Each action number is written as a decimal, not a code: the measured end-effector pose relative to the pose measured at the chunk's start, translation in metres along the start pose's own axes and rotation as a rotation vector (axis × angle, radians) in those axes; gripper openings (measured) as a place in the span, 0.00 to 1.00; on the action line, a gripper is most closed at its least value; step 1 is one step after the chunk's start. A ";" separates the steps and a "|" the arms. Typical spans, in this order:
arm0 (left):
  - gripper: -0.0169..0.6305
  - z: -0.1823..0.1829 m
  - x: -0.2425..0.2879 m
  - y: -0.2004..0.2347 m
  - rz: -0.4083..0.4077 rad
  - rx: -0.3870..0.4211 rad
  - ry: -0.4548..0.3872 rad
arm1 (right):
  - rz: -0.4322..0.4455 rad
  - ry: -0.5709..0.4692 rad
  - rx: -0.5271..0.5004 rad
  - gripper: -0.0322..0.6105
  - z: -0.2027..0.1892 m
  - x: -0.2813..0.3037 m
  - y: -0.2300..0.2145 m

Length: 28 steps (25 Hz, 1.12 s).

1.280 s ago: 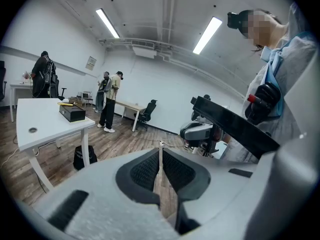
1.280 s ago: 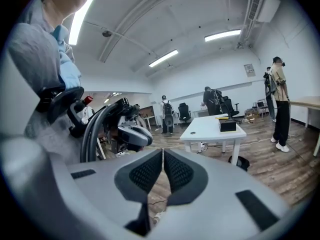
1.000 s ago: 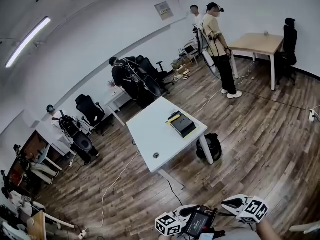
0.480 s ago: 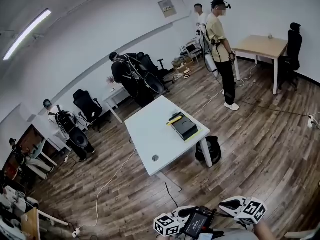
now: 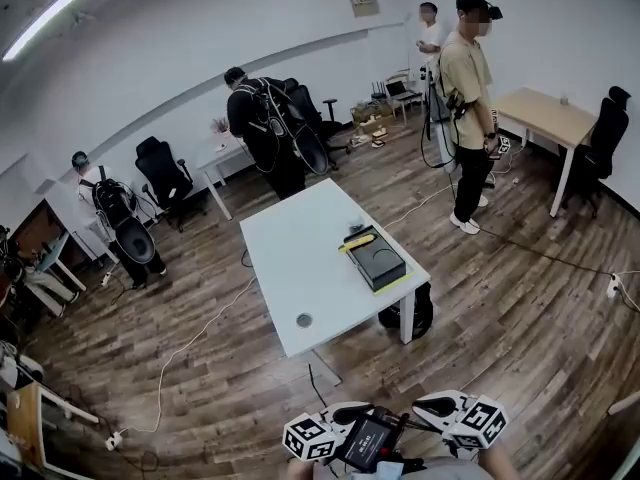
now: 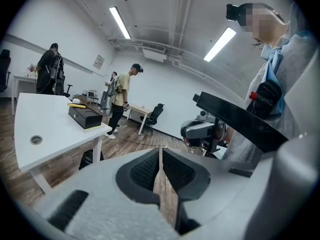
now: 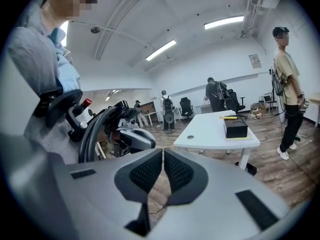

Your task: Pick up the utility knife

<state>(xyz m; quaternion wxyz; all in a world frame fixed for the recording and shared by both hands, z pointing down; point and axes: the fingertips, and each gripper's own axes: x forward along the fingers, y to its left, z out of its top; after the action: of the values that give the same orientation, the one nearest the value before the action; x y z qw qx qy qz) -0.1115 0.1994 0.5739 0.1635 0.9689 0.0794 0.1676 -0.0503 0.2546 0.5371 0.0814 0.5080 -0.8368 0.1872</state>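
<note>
The yellow utility knife (image 5: 355,240) lies on the white table (image 5: 300,268), against the far side of a black box (image 5: 377,263). Both grippers hang low at the bottom of the head view, far from the table. My left gripper (image 5: 343,412) and right gripper (image 5: 441,404) are both shut and hold nothing. In the left gripper view the knife (image 6: 76,104) shows far off at the left, beyond the shut left gripper (image 6: 161,153). In the right gripper view the knife (image 7: 229,117) sits behind the box (image 7: 235,128), well past the shut right gripper (image 7: 163,155).
A person in a beige shirt (image 5: 468,108) stands right of the table, and others stand by desks along the back wall. A black bag (image 5: 418,310) sits under the table's right end. A cable (image 5: 190,343) runs over the wooden floor. A second desk (image 5: 545,118) stands far right.
The head view has swung and come closer to the white table, which now looks larger and more central. Both grippers have drifted left along the bottom edge, still shut.
</note>
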 end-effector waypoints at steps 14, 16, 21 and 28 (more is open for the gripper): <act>0.08 0.047 -0.030 0.100 -0.019 -0.015 -0.048 | 0.018 0.010 -0.002 0.10 0.066 0.099 -0.042; 0.08 0.047 -0.032 0.108 -0.022 -0.022 -0.048 | 0.018 0.014 -0.003 0.10 0.070 0.108 -0.046; 0.08 0.049 -0.034 0.123 -0.028 -0.033 -0.054 | 0.017 0.028 0.004 0.10 0.072 0.121 -0.053; 0.08 0.038 -0.032 0.124 -0.051 -0.046 -0.028 | 0.014 0.031 0.037 0.10 0.068 0.125 -0.056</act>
<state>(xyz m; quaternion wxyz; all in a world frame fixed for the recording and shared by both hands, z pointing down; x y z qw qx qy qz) -0.1154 0.0662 0.5726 0.1910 0.9649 0.0977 0.1518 -0.0560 0.1020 0.5287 0.0838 0.5006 -0.8353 0.2113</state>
